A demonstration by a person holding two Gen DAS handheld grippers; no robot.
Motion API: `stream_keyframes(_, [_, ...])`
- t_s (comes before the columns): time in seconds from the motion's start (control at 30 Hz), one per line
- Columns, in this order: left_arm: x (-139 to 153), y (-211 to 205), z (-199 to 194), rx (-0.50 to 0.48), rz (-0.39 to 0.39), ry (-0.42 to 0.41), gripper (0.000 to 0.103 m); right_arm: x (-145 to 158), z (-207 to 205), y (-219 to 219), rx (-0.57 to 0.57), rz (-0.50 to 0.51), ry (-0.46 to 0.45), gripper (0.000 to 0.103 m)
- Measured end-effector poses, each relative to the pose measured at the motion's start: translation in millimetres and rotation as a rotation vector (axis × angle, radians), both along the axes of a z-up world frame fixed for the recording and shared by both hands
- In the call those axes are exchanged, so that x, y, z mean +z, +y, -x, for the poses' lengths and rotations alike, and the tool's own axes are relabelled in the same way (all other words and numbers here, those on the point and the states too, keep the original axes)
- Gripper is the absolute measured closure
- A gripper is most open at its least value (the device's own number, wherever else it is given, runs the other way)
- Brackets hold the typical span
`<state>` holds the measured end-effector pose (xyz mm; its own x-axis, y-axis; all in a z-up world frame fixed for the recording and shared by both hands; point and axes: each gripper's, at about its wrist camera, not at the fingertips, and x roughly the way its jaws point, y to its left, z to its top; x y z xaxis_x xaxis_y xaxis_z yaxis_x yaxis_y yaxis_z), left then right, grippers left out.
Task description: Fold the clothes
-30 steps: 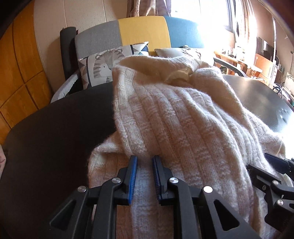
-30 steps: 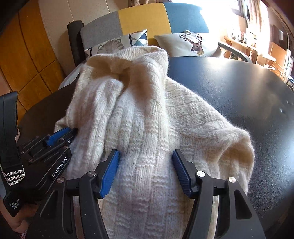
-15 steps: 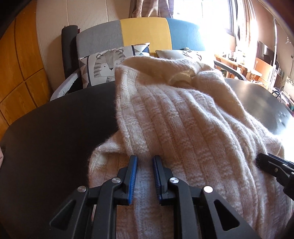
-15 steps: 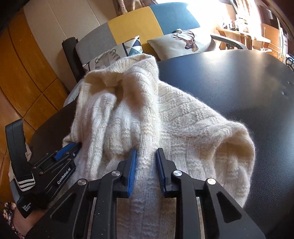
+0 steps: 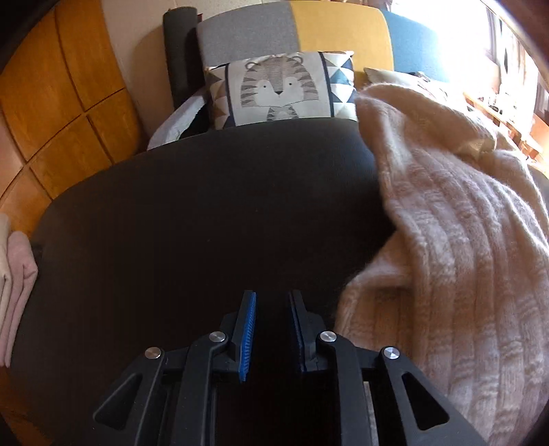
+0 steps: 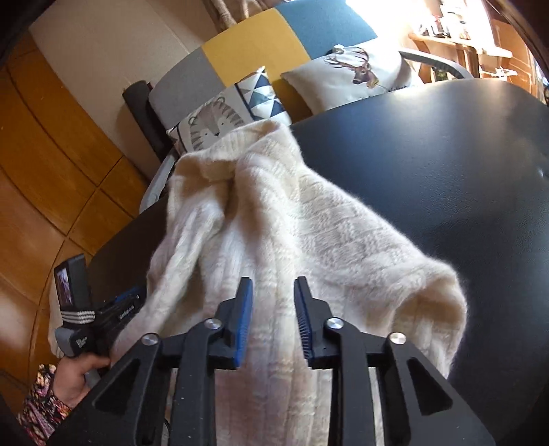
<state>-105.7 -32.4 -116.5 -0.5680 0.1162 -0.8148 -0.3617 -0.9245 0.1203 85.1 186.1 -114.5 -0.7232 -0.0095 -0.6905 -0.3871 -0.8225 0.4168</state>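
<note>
Cream knitted sweater (image 6: 274, 240) bunched in a loose heap on the dark table (image 6: 446, 171), running from the frame's centre down to its lower edge in the right wrist view, collar end up toward the upper middle, one folded corner bulging at centre right. Same sweater (image 5: 463, 240) filling the right half of the left wrist view, its edge draped down to the table (image 5: 206, 212) at lower centre. Right tongs (image 6: 272, 320) over the knit at lower centre, blue pads a narrow gap apart, nothing visibly pinched between them; whether the pads touch the fabric below, cannot tell. Left tongs (image 5: 271, 331) at lower centre of their own view, pads likewise slightly parted and empty, over bare table just left of the sweater's edge. Left tongs also visible at lower left in the right wrist view (image 6: 127, 302), beside the sweater, held by a hand (image 6: 77, 374) in a patterned sleeve. Beyond the table, a grey, yellow and blue sofa (image 5: 336, 31) with a tiger cushion (image 5: 278, 89) and a deer cushion (image 6: 357, 72). Folded pinkish cloth (image 5: 15, 284) at the left edge. Wooden wall panels (image 5: 61, 103) at upper left.
</note>
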Motion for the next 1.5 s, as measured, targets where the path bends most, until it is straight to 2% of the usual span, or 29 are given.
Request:
stream_keyframes(0.07, [2, -4, -8, 0.002, -0.043, -0.039, 0.084, -1, -1, -22, 0.034, -0.088, -0.029, 0.051])
stream_keyframes(0.13, [6, -7, -19, -0.008, -0.096, -0.072, 0.084, 2, -2, -40, 0.062, -0.180, -0.055, 0.050])
stream_keyframes(0.23, [14, 1, -41, -0.097, -0.149, -0.088, 0.086, 5, -3, -56, 0.106, -0.247, -0.077, 0.049])
stream_keyframes(0.3, [20, 8, -55, -0.178, -0.185, -0.093, 0.086, 4, -5, -57, 0.109, -0.248, -0.088, 0.049])
stream_keyframes(0.43, [24, 9, -67, -0.294, -0.262, -0.155, 0.081, -5, -9, -46, 0.081, -0.178, -0.094, 0.049])
stream_keyframes(0.53, [29, -2, -71, -0.315, -0.334, -0.185, 0.081, -10, -12, -46, 0.069, -0.155, -0.088, 0.047])
stream_keyframes(0.6, [32, -7, -71, -0.336, -0.366, -0.192, 0.081, -11, -11, -48, 0.070, -0.156, -0.083, 0.042])
stream_keyframes(0.7, [31, -7, -65, -0.348, -0.381, -0.238, 0.081, -11, -8, -53, 0.078, -0.171, -0.088, 0.037])
stream_keyframes(0.8, [36, -7, -67, -0.390, -0.459, -0.248, 0.080, -10, -8, -56, 0.094, -0.186, -0.109, 0.035])
stream_keyframes(0.93, [21, 17, -70, -0.395, -0.237, -0.202, 0.077, -2, -12, -62, 0.114, -0.203, -0.143, 0.035])
stream_keyframes(1.0, [12, 17, -69, -0.375, -0.238, -0.213, 0.075, 2, -18, -65, 0.132, -0.211, -0.147, 0.035])
stream_keyframes(1.1, [8, 13, -68, -0.331, -0.290, -0.239, 0.072, -3, -21, -73, 0.170, -0.256, -0.202, 0.034])
stream_keyframes(1.23, [9, 19, -77, -0.352, -0.236, -0.190, 0.067, -21, -12, -85, 0.195, -0.390, -0.265, 0.034])
stream_keyframes(1.27, [8, 22, -80, -0.372, -0.212, -0.166, 0.066, -23, -10, -90, 0.196, -0.435, -0.276, 0.036])
stream_keyframes(1.3, [8, 26, -83, -0.396, -0.185, -0.142, 0.066, -24, -9, -94, 0.197, -0.472, -0.280, 0.045])
stream_keyframes(1.37, [7, 31, -83, -0.427, -0.144, -0.122, 0.067, -25, -7, -100, 0.199, -0.523, -0.276, 0.056])
stream_keyframes(1.4, [7, 33, -82, -0.431, -0.139, -0.131, 0.071, -25, -7, -99, 0.197, -0.529, -0.272, 0.059])
stream_keyframes(1.5, [7, 38, -77, -0.436, -0.120, -0.141, 0.080, -27, -8, -98, 0.185, -0.528, -0.257, 0.059])
